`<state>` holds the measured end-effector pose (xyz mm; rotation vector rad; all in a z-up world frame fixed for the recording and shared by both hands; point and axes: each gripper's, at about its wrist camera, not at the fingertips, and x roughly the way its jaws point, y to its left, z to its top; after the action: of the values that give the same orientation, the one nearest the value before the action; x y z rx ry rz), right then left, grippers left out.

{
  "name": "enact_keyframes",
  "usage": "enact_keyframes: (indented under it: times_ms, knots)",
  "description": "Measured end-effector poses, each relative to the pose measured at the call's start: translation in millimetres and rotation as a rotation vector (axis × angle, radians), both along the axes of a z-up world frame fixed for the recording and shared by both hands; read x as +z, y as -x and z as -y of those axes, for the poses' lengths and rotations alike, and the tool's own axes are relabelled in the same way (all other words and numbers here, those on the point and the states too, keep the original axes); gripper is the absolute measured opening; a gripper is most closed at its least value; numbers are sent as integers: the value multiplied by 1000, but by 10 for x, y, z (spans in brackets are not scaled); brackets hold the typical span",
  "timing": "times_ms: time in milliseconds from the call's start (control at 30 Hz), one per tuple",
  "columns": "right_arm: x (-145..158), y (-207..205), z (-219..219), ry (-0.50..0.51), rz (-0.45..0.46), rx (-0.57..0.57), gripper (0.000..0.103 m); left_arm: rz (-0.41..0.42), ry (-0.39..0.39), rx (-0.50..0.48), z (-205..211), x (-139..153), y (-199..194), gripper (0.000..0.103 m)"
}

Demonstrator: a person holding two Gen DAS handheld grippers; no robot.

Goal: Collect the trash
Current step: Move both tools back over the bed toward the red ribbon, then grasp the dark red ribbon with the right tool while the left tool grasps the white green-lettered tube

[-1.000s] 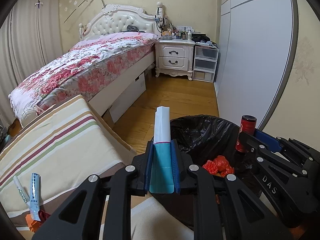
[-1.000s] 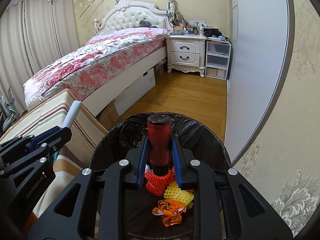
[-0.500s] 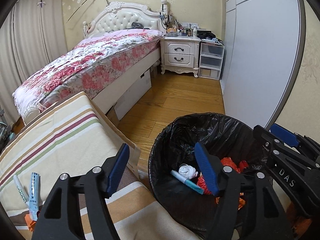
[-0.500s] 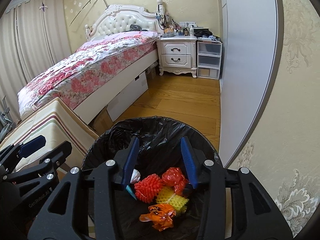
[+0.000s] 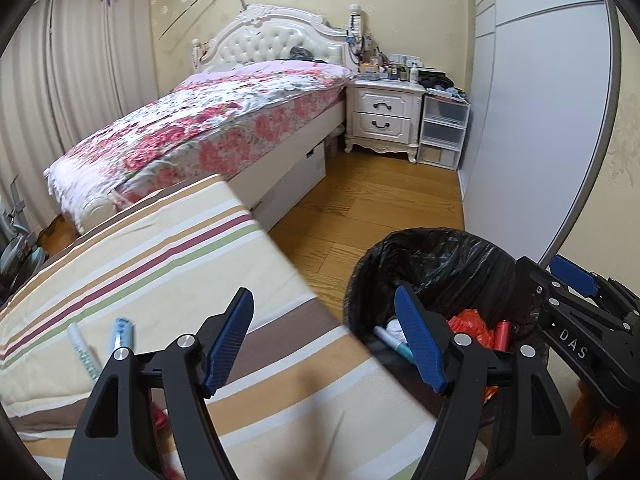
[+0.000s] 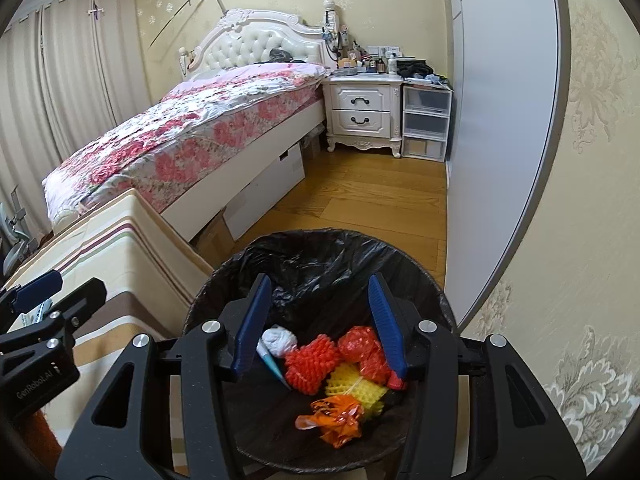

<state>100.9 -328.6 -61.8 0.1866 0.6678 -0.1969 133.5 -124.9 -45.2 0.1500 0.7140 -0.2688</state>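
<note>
- Over the black-lined trash bin (image 6: 320, 256), the right gripper (image 6: 320, 320) hangs with its blue fingers (image 6: 252, 324) part open, having just been opening, nothing between them.
- Inside the bin lie a red can (image 6: 394, 380), red foam net (image 6: 308, 368), yellow foam net (image 6: 356, 386), orange wrapper (image 6: 336, 420), white wad (image 6: 280, 338) and teal tube (image 6: 272, 366).
- Left gripper (image 5: 324, 340) straddles the striped table (image 5: 160, 256) edge and the bin rim, fingers wide apart and empty, having just been opening.
- Two tubes (image 5: 120, 332) remain on the table near the left gripper.
</note>
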Motion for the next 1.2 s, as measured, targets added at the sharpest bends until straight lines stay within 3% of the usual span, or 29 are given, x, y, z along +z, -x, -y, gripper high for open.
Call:
enact_keyframes:
  times_ms: [667,967,1067,1200]
  knots:
    - [145,113,-1343,25,-11,287,50,9,-51,304,-1569,5,479,71]
    - [198,193,-2054,60,-21,437,51,-22,-27,447,-2293,-127,651,71]
    - [209,221,-2284,71,-25,483,57,-30,-13,478,-2436,-149,686,71]
    - [173,257,-2568,82,-35,542,58,-32,3,501,-2546,-166,738,71]
